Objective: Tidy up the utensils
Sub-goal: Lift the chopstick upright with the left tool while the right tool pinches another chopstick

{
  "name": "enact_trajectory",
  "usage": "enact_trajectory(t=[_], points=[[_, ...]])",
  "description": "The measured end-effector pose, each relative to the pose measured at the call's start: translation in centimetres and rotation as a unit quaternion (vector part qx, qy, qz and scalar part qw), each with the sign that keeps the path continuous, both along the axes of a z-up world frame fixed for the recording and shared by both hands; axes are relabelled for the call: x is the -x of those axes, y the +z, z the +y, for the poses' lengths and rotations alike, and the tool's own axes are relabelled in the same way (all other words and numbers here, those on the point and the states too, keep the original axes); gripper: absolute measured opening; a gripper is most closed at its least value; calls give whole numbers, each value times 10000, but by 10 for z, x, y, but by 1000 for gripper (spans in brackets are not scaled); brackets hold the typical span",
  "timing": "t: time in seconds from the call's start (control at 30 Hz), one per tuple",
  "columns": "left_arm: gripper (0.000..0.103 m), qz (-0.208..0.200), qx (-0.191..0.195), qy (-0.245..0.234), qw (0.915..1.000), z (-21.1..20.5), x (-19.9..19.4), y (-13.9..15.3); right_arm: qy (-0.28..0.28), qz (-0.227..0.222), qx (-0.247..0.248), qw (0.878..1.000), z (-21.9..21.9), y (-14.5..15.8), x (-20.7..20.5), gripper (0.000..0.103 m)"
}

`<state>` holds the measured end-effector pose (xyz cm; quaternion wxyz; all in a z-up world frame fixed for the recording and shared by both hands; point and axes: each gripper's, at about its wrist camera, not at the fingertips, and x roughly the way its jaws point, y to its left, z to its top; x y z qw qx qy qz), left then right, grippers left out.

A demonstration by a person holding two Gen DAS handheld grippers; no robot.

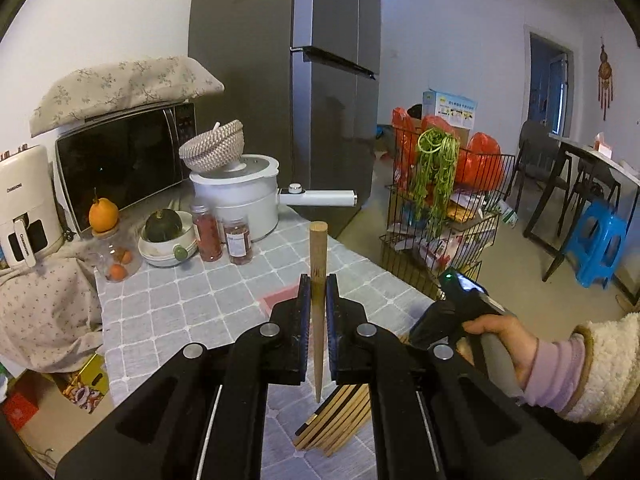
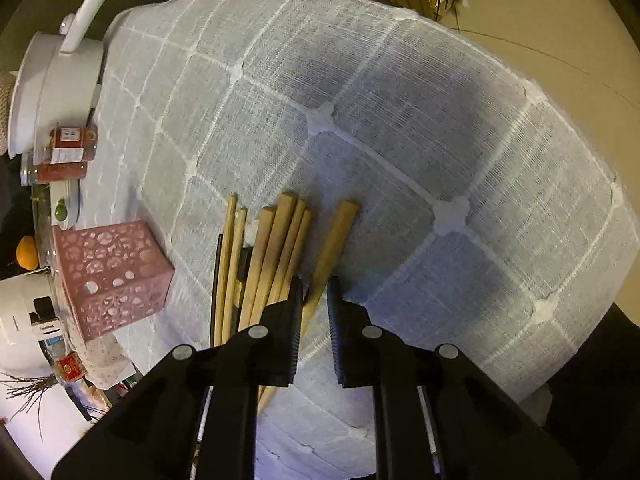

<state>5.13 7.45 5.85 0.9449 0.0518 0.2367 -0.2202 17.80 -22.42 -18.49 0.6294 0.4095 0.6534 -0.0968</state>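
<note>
My left gripper (image 1: 318,280) is shut on a single wooden chopstick (image 1: 318,248). It holds the stick upright above the grey checked tablecloth (image 1: 180,300), thick end up. Below it a loose bundle of chopsticks (image 1: 336,420) lies on the cloth. My right gripper (image 2: 315,284) points steeply down onto that bundle (image 2: 272,248). Its jaws stand narrow around the rightmost chopstick (image 2: 338,236), which crosses them at a slant. A pink perforated holder (image 2: 112,276) stands left of the bundle. A hand (image 1: 504,340) holds the right gripper's handle.
A white pot with a long handle (image 1: 240,196), two spice jars (image 1: 224,236), a bowl with a squash (image 1: 166,236) and a microwave (image 1: 124,160) line the back of the table. A black wire rack (image 1: 440,216) stands on the floor beyond the table's right edge.
</note>
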Motion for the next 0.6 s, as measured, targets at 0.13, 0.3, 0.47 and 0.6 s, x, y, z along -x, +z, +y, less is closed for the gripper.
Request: enact_trajectory(t=[0.13,0.3,0.47,0.6], points=[[7,-50,220,53,9997,6,2,7,76,-126,32,9999,3,-1,-4,11],[7,88,517,199,9984,15,-5,15,254,-646,-27,9976,0,13,12,8],[7,140,688,396,9967,13,-14,25,829,-1716,403,9808,7,83,27,8],[7,138,824,548,9950,11,-24,31,1033,-2483,536,9617,7,141,36,8]])
